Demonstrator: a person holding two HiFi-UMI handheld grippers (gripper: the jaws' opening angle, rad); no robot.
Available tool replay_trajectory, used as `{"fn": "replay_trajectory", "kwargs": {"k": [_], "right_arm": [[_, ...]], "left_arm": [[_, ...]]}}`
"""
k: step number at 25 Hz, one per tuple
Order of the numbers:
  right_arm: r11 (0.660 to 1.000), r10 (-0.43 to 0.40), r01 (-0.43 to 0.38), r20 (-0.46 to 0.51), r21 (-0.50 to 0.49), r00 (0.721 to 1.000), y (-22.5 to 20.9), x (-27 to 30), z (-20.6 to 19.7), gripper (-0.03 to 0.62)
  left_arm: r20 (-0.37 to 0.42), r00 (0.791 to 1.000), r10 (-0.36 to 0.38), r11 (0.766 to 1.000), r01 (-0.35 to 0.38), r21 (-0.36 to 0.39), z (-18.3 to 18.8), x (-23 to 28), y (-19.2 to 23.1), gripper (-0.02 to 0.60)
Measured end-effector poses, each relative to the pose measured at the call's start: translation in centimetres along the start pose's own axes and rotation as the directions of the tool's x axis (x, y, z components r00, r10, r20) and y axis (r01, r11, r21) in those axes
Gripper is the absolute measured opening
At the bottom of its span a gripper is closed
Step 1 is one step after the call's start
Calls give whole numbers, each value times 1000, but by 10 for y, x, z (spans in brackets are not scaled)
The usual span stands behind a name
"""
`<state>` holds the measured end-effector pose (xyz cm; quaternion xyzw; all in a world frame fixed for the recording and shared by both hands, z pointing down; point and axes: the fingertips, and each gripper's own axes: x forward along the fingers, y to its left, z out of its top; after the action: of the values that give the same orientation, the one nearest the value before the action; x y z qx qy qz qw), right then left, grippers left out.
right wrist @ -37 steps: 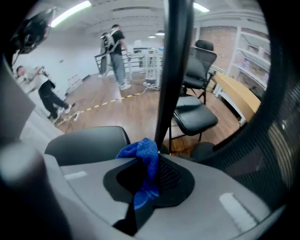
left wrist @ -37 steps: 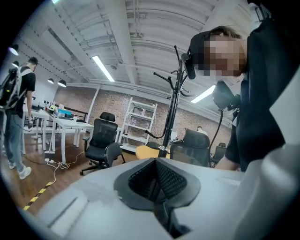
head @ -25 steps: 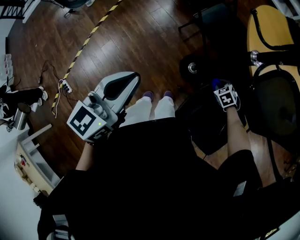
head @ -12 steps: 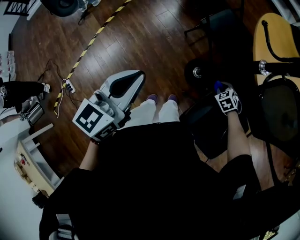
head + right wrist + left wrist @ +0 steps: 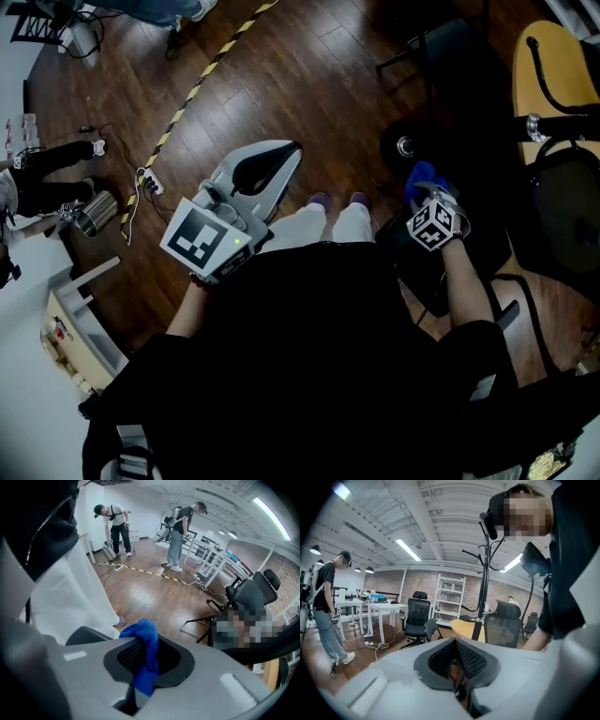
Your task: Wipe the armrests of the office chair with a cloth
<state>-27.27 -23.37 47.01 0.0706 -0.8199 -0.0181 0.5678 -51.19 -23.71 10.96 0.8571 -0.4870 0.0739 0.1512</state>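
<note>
evidently readying to wipe, the right gripper (image 5: 145,660) pinches the blue cloth (image 5: 146,637) over the dark office chair (image 5: 487,248) at right, while the left gripper (image 5: 457,667), jaws together and empty, hangs clear at left.

A dark wooden plank floor (image 5: 281,84) runs through the room, crossed by a yellow-and-black striped tape line (image 5: 199,82), with a white power strip (image 5: 150,184) lying close beside it. A round yellow table (image 5: 572,56) stands at the right. Farther off, a brick wall (image 5: 423,581) backs a white shelving unit (image 5: 451,601), white desks (image 5: 370,607) and a black coat stand (image 5: 483,569). Fluorescent tube lights (image 5: 408,549) shine under the white ceiling (image 5: 440,508).
</note>
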Motion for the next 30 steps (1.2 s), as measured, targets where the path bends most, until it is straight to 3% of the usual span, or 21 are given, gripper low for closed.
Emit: {"fn": "replay_trajectory", "kwargs": {"k": [2,6,11,15,19,22,25,30], "right_arm": [[1000,21,-21,15,-9,1000,23,0,9,35],[996,86,-85,33,-32,996,85,-6,37,35],[987,84,-93,72,134,994,108,-9,43,35],[972,145,-158,84,175,986,121,-11,48,35],[955,120,-145,110,261,987,143,-12,54,35],[935,106,-136,108,327,988,165,-7,53,35],[885,38,-90,123,456,992,172,-7,46,37],[737,-117,-23,162,675,980,170,-16,34,37]], "left_arm": [[13,1000,-16,1000,16,-10,-1,1,0,6],[47,992,-121,993,122,-6,8,-9,-10,6],[36,978,-204,979,204,5,8,1,-21,6],[21,964,-263,965,263,2,5,11,-30,6],[5,937,-350,937,350,4,0,14,-44,6],[-18,902,-431,902,431,23,-14,15,-57,6],[-55,864,-500,864,502,40,-21,22,-72,6],[-98,809,-580,808,586,62,-40,29,-94,6]]}}
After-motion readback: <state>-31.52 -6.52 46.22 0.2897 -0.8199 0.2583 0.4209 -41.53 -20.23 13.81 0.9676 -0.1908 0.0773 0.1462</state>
